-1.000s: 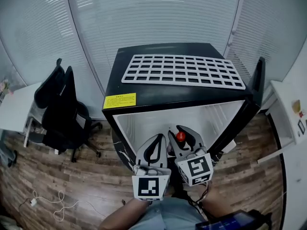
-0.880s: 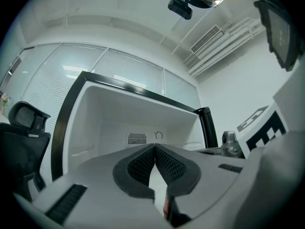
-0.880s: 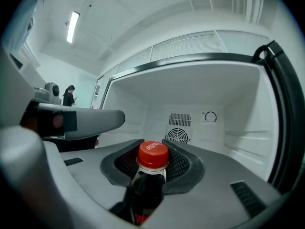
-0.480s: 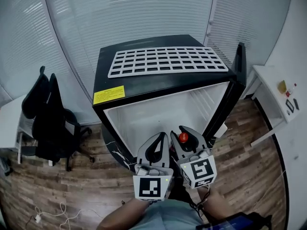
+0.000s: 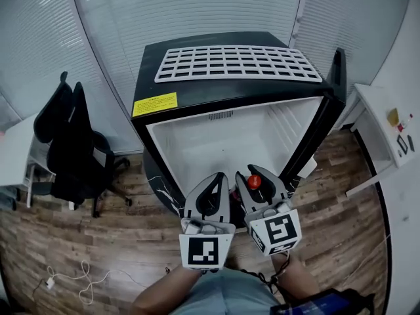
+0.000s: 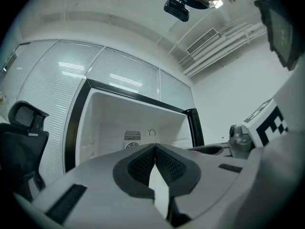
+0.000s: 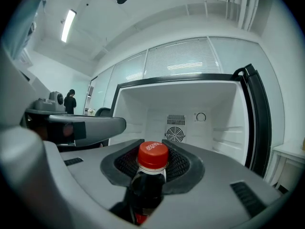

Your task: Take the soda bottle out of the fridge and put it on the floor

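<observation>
The soda bottle point(image 7: 148, 185) is gripped at the neck by the right tool point(image 5: 257, 174), red cap upward and long axis near vertical, apparently so it can be set standing on the floor point(image 5: 98, 241). The left tool point(image 6: 154, 148) is seen closed and empty alongside, both just outside the open, bare fridge point(image 5: 230, 94).

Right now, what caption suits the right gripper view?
The right tongs grip the soda bottle by its neck before the open fridge.

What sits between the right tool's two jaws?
A dark soda bottle, gripped just below its top; the right gripper view shows it plainly.
</observation>
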